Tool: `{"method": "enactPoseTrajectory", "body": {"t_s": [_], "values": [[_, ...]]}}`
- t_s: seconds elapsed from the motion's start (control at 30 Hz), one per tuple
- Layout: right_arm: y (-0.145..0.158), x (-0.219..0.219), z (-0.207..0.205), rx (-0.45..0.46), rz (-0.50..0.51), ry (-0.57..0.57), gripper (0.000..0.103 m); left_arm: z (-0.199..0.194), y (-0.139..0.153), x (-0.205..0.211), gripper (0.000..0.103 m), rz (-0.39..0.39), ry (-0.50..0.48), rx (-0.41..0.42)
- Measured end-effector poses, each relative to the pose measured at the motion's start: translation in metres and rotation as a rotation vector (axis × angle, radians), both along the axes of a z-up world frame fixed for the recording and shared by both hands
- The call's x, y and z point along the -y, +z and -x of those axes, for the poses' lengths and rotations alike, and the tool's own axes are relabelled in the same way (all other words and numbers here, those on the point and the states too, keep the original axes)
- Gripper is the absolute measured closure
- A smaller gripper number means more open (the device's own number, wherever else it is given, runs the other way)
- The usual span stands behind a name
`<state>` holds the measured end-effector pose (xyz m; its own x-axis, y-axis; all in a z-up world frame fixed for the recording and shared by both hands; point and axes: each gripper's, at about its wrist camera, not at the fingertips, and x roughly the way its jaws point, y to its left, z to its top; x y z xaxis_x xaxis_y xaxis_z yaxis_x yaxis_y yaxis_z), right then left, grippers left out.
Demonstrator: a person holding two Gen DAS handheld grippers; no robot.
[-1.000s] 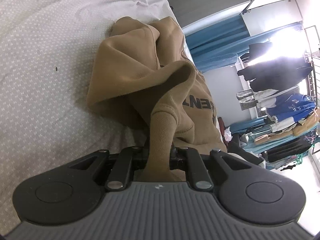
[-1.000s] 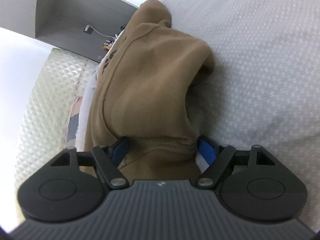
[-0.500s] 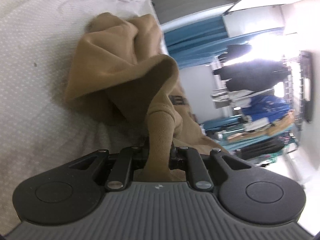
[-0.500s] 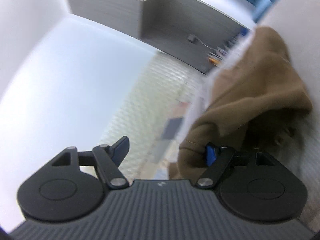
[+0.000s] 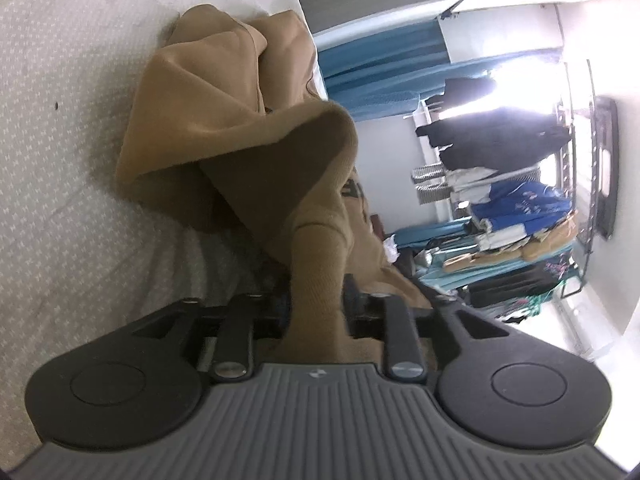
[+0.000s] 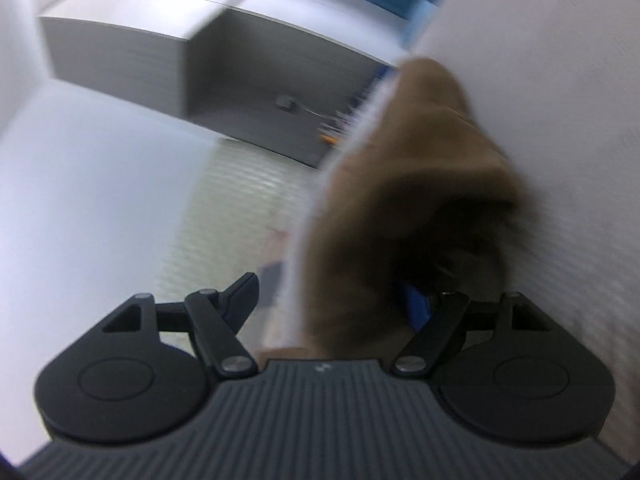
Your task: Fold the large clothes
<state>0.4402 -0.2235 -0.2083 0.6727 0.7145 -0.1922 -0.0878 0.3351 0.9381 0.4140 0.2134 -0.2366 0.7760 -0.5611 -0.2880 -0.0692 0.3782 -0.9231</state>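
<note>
Brown sweatshirt (image 5: 224,120) held over the bed sheet (image 5: 60,160).
Left gripper (image 5: 316,300) is clamped on a fabric fold; right gripper (image 6: 332,300) stands wide apart, blurred cloth hiding one blue finger (image 6: 416,304).

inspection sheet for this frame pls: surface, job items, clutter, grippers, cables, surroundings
Surface: white dotted bedspread, rumpled.
Job's things: tan sweatshirt bunched on the bed, dark lettering partly hidden.
Clutter: nothing seen on the bed.
Grippers: left gripper shut on a ribbed band of the sweatshirt; right gripper jaws apart, cloth between them, view blurred.
Cables: one thin lead from a small wall fitting.
Surroundings: clothes rack, blue curtain, grey cabinet.
</note>
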Motion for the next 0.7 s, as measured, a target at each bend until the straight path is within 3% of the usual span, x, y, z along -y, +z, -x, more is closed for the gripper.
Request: {"method": "enactPoseTrajectory", "body": {"t_s": [0.03,0.1,0.13,0.23,0.33,0.4,0.47,0.53,0.6,0.7], "values": [[-0.007,-0.001,-0.001,-0.028,0.008,0.0,0.026,0.0,0.0,-0.002,0.052,0.007,0.006,0.008],[-0.013,-0.003,-0.005,-0.057,0.011,0.0,0.028,0.0,0.001,-0.004,0.052,0.003,0.008,0.033],[-0.013,-0.005,-0.008,-0.05,0.006,0.008,0.035,-0.001,0.003,-0.004,0.052,-0.003,0.001,0.043],[0.005,-0.016,-0.011,0.06,0.057,0.041,0.052,-0.011,0.006,0.001,0.052,-0.071,-0.015,0.054],[0.022,-0.025,-0.006,0.164,0.093,0.104,0.052,-0.027,0.006,0.007,0.053,-0.112,-0.047,0.049],[0.024,-0.032,-0.008,0.151,0.169,0.115,0.053,-0.035,0.006,0.011,0.062,-0.148,-0.062,0.043],[0.017,-0.033,-0.015,0.115,0.191,0.105,0.067,-0.04,0.008,0.014,0.079,-0.202,-0.048,0.032],[0.012,-0.033,-0.016,0.099,0.206,0.095,0.073,-0.039,0.011,0.016,0.084,-0.221,-0.042,0.053],[0.024,-0.037,-0.007,0.16,0.257,0.082,0.08,-0.03,0.025,0.019,0.087,-0.256,-0.036,0.108],[0.041,-0.045,0.0,0.257,0.234,0.042,0.084,-0.002,0.054,0.02,0.089,-0.246,-0.013,0.211]]}}
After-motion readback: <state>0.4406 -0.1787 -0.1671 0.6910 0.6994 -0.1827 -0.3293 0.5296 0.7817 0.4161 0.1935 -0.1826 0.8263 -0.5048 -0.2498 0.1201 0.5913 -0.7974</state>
